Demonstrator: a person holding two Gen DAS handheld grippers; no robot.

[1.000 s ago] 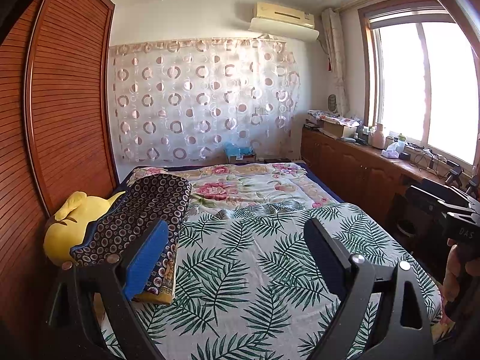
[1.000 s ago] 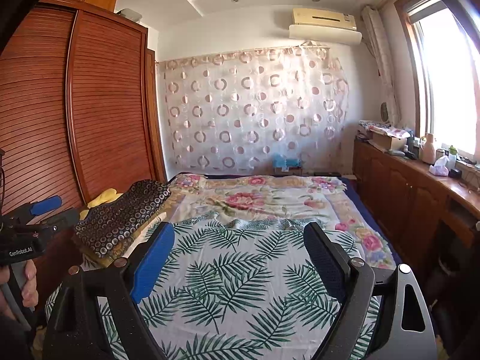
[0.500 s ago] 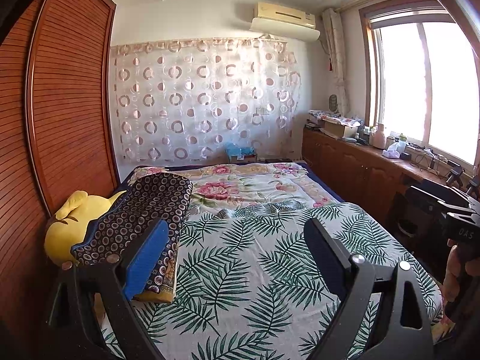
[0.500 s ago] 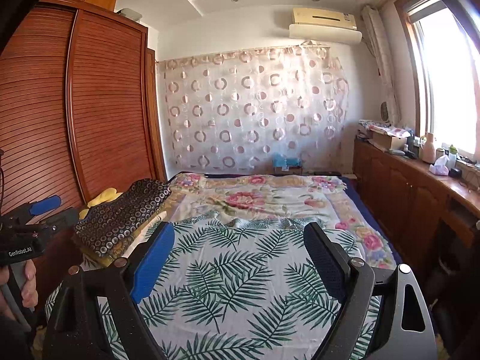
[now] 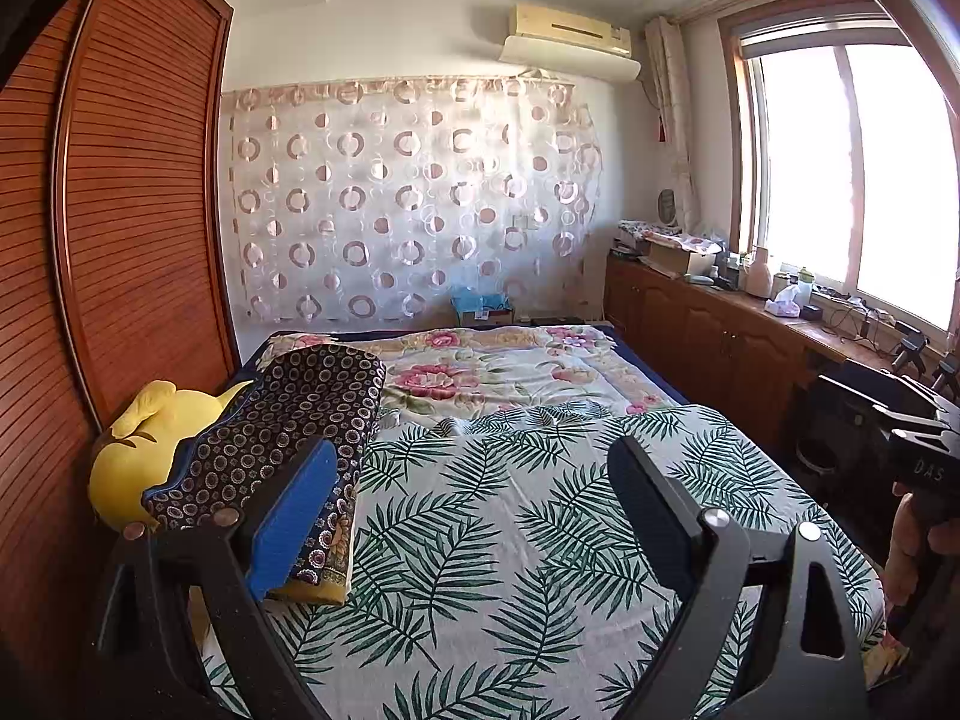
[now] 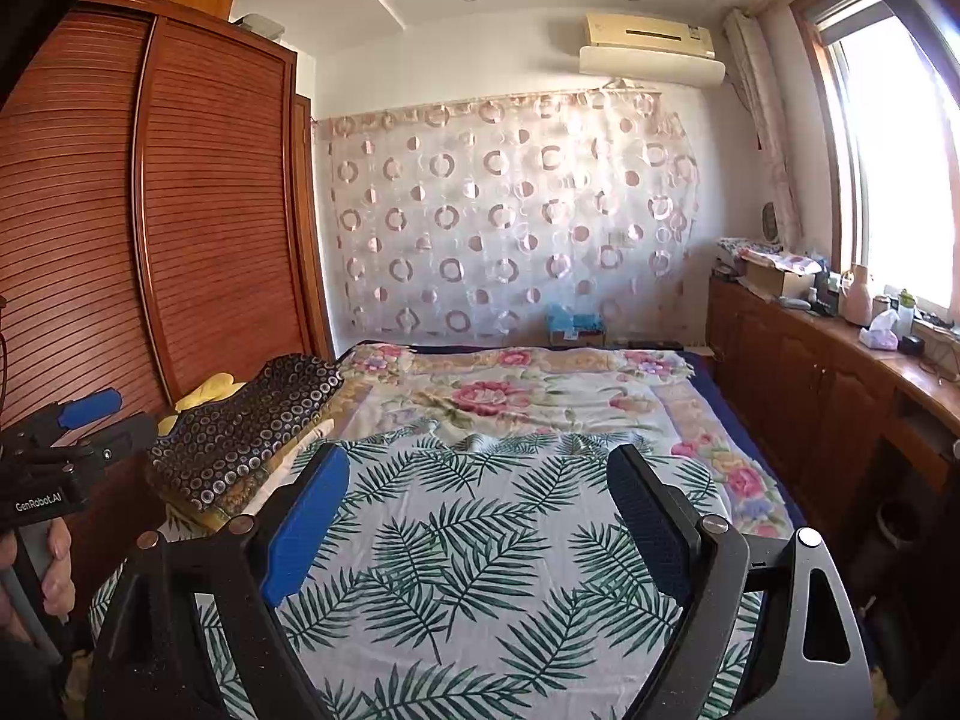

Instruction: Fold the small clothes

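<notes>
A white cloth with green palm leaves point(image 5: 510, 510) lies spread flat over the near part of the bed; it also shows in the right wrist view point(image 6: 480, 540). My left gripper point(image 5: 474, 480) is open and empty, held above the cloth's left side. My right gripper point(image 6: 477, 480) is open and empty above the cloth's middle. Each gripper shows at the edge of the other's view: the right one point(image 5: 912, 444) at far right, the left one point(image 6: 66, 438) at far left.
A floral bedspread point(image 5: 480, 366) covers the far bed. A dark circle-patterned folded stack point(image 5: 282, 438) and a yellow plush toy point(image 5: 138, 444) lie at the bed's left edge by the wooden wardrobe point(image 5: 120, 240). Wooden cabinets point(image 5: 720, 336) with clutter run along the right.
</notes>
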